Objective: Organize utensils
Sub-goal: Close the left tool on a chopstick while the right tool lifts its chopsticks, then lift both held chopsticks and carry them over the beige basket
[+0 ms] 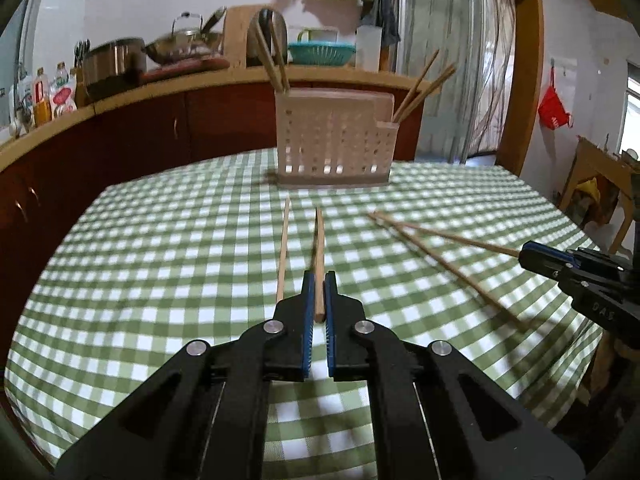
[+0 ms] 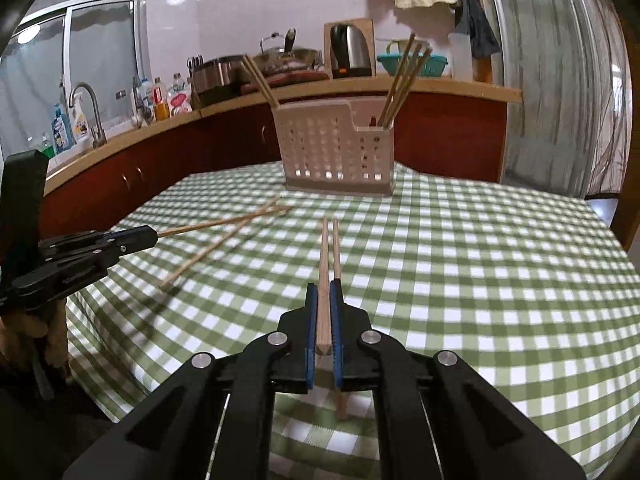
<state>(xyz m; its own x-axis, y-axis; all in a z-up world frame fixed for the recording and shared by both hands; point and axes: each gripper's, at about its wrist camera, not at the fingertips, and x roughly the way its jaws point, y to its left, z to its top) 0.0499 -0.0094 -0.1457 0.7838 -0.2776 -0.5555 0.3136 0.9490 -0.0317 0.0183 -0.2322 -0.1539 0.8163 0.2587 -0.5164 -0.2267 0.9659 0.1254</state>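
Each gripper pinches one chopstick: the left gripper (image 1: 319, 284) holds a chopstick (image 1: 319, 248), the right gripper (image 2: 330, 294) holds another (image 2: 324, 264). Two more (image 1: 283, 248) (image 1: 448, 264) lie on the checked tablecloth (image 1: 160, 280). The holder (image 1: 334, 148) at twelve o'clock already has some sticks.

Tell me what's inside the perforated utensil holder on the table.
The utensil holder has wooden chopsticks leaning out at its left end and more in its right compartment. Their lower ends, and anything lower inside, are hidden by the walls.
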